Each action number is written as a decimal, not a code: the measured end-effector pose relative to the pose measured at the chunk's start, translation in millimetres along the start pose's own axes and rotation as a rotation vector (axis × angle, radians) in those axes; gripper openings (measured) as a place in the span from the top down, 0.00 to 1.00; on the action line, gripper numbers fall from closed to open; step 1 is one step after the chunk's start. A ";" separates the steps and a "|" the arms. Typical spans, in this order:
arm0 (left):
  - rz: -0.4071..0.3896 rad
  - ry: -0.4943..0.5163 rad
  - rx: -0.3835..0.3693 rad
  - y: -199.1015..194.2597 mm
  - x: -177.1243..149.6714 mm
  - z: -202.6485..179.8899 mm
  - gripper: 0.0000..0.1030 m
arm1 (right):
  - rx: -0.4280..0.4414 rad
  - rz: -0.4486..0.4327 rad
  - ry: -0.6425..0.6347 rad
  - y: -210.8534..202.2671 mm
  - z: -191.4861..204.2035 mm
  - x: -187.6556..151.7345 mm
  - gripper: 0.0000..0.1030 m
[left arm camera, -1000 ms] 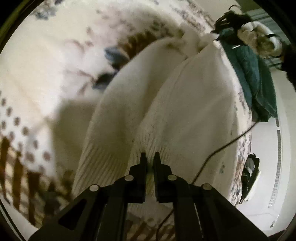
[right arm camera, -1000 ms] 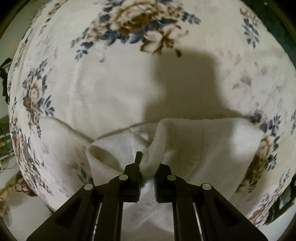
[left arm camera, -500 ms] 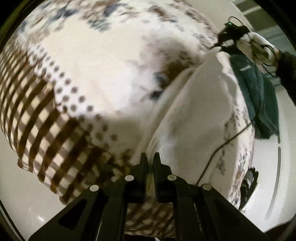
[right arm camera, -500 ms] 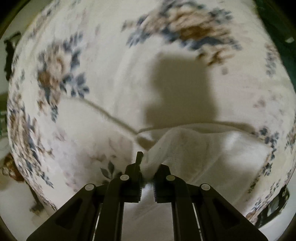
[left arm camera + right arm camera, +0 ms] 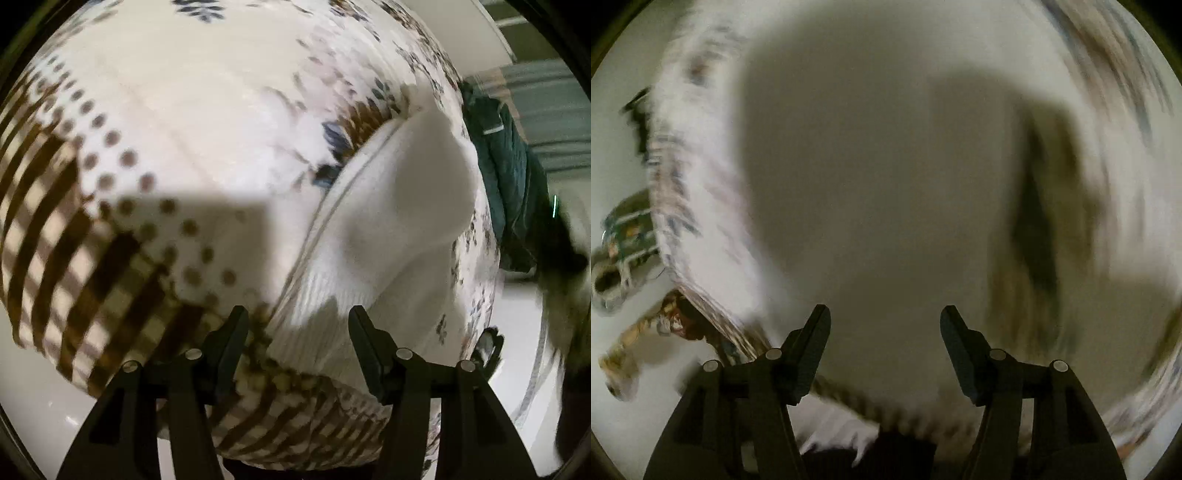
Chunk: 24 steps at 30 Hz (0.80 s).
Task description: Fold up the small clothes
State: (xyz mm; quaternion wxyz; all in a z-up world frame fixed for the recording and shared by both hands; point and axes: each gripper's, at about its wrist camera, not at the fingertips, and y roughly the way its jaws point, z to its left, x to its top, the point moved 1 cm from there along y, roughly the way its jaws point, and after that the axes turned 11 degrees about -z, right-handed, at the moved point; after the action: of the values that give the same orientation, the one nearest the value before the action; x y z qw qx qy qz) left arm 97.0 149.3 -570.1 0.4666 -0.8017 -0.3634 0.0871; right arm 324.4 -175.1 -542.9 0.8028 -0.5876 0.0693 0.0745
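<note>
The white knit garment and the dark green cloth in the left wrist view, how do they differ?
The white knit garment lies folded on the patterned blanket, close to the left gripper's fingers; the dark green cloth is bunched up beyond the blanket's far edge. The garment shows ribbing; the cloth looks quilted. Both are soft fabric.

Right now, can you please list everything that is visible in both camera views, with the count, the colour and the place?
garment: one, white, folded on the blanket, ribbed hem between the left gripper's fingers, not pinched.
blanket: one, cream with blue-brown flowers, dots and brown checks, covers the surface; blurred in the right view.
dark green fabric: one pile, far right of the left view.
left gripper: one, black, jaws opening.
right gripper: one, black, jaws opening, nothing clearly between them.
</note>
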 end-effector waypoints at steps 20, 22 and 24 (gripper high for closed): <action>0.041 0.218 0.110 42.0 -11.8 -28.4 0.65 | 0.168 -0.185 0.377 71.8 -100.2 -200.7 0.98; 0.026 0.249 0.118 41.7 -11.4 -32.8 0.93 | 0.155 -0.204 0.359 71.8 -87.0 -205.9 0.98; -0.012 0.281 0.113 34.3 -10.8 -39.1 0.93 | 0.148 -0.210 0.344 76.7 -79.8 -209.6 0.98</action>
State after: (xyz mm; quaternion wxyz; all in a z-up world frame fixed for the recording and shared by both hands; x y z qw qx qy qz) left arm 125.1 105.0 -578.6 0.5577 -0.7762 -0.2939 -0.0085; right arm 101.8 -236.3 -596.7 0.8234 -0.5352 0.1488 -0.1163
